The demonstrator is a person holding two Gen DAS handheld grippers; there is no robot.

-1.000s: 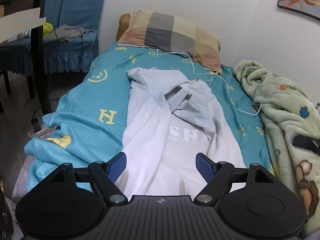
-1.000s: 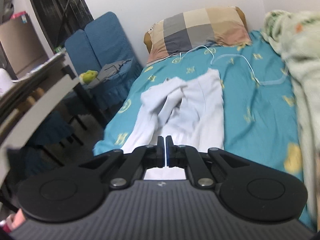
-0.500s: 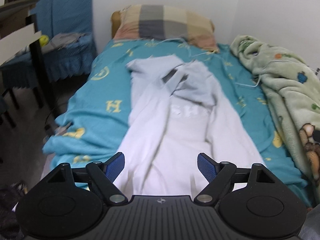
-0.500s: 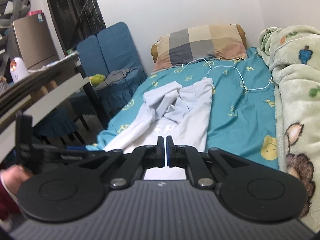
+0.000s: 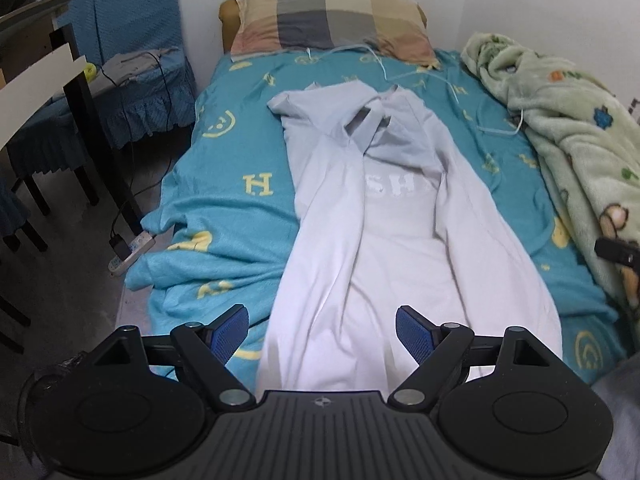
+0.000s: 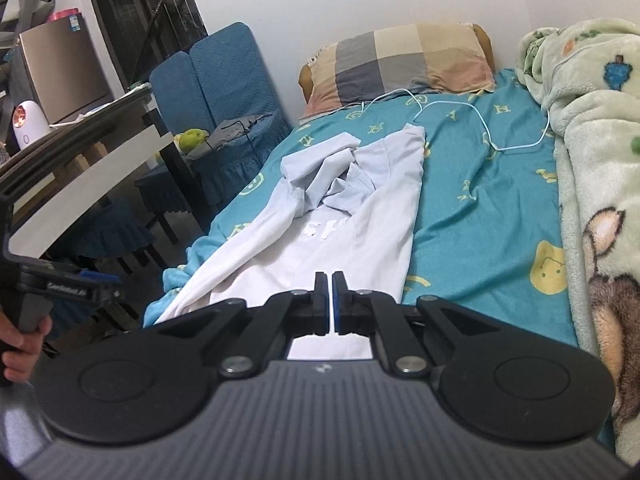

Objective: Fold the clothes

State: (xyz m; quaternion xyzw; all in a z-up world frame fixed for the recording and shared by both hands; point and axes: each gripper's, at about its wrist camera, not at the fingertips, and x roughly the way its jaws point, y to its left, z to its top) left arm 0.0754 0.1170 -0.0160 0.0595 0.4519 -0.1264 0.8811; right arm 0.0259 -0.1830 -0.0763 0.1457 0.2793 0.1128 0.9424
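A pale white garment [image 5: 384, 232] with white letters on its chest lies lengthwise on the teal bed sheet [image 5: 240, 148], its sleeves crumpled over the top. My left gripper [image 5: 322, 330] hovers open above the garment's near hem, blue pads wide apart and empty. In the right wrist view the same garment [image 6: 320, 220] runs away from my right gripper [image 6: 331, 300], which is shut with nothing visibly between its pads. The left gripper [image 6: 80, 280] shows at that view's left edge, held by a hand [image 6: 20, 344].
A checked pillow [image 5: 332, 16] lies at the head of the bed, with a white cable [image 6: 480, 120] trailing over the sheet. A green fleece blanket [image 5: 568, 120] fills the right side. Blue chairs [image 5: 132, 52] and a dark table [image 5: 48, 80] stand left of the bed.
Both grippers have pulled back and risen from the bed, so more of the garment and sheet shows. The garment lies as before. Neither gripper's opening has altered.
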